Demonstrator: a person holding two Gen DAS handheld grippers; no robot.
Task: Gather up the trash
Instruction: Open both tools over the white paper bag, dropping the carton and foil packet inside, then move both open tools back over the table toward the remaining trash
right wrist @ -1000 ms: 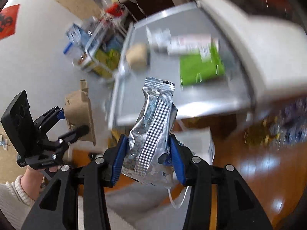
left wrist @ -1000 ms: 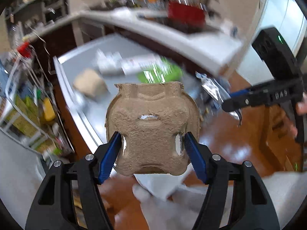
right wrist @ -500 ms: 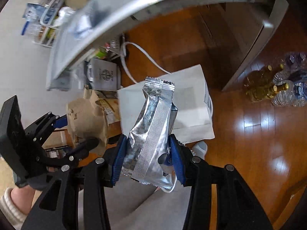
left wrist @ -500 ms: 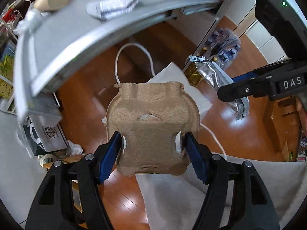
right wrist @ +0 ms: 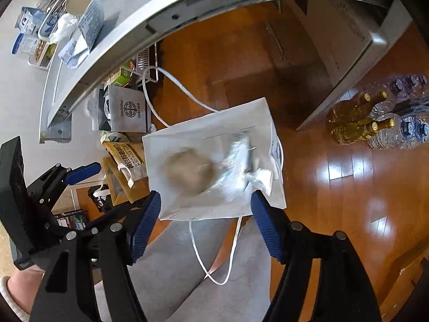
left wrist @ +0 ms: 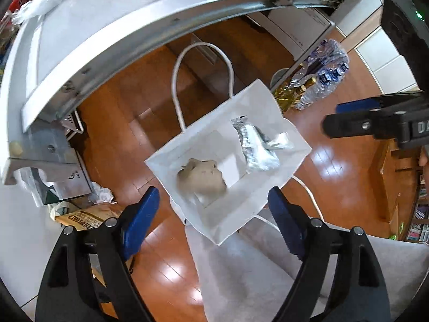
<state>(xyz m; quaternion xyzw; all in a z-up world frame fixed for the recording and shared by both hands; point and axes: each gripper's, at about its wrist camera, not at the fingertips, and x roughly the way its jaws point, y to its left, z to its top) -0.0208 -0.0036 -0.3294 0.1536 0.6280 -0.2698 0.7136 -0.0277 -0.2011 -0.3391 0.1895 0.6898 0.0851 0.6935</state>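
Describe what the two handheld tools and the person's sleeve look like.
Both the left tool and the right tool have black angular frames with silver rivets and ribbed blue finger pads. The right one carries white lettering, partly cut off, and a black box with a green light. A white ribbed cuff shows at the left wrist.

Glossy orange-brown wood floor (left wrist: pixel 128 123) with bright glare patches, a grey metal-edged table (left wrist: pixel 88 37) curving overhead, white cabinets (left wrist: pixel 386 61) off to the side, and some bottles (right wrist: pixel 356 123) parked on the floor.
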